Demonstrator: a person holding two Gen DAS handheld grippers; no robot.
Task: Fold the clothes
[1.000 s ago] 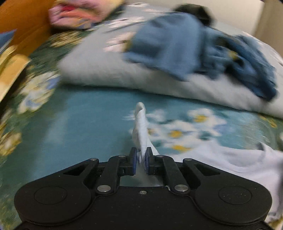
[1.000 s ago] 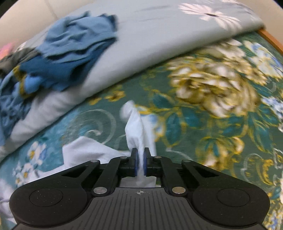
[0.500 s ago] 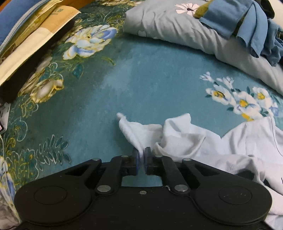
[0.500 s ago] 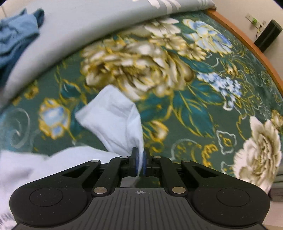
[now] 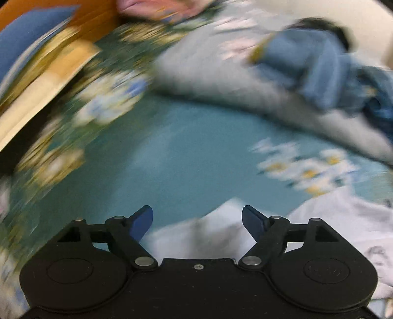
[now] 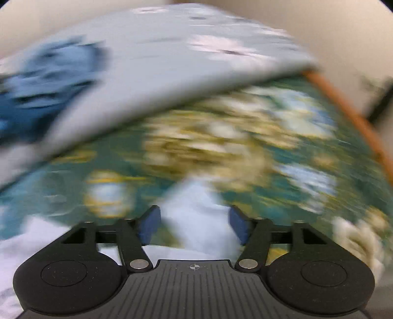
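Left gripper (image 5: 197, 219): jaws opening, blue pads standing wide apart; white cloth lies below and between them, but neither pad presses on it.
Right gripper (image 6: 194, 224): jaws opening too, pads wide; a white flap sits in the gap, touched by neither pad.
White shirt (image 5: 343, 220): spread on the bedspread, on the near side of the grey pillow; one corner (image 5: 196, 235) lies under the left gripper, another corner (image 6: 196, 216) under the right gripper.
Bedspread (image 5: 186, 152): teal, with white and gold flowers (heavily blurred in both views).
Grey pillow (image 5: 208, 71): at the far side of the bedspread, printed with pale flowers.
Blue clothes (image 5: 319, 71): heaped on top of the grey pillow, well apart from the white shirt.
Pink cloth (image 5: 157, 8): beyond the grey pillow, at the top edge of the left view.
Writing: a faint dark print on the white shirt (image 5: 375, 255), too blurred to read.
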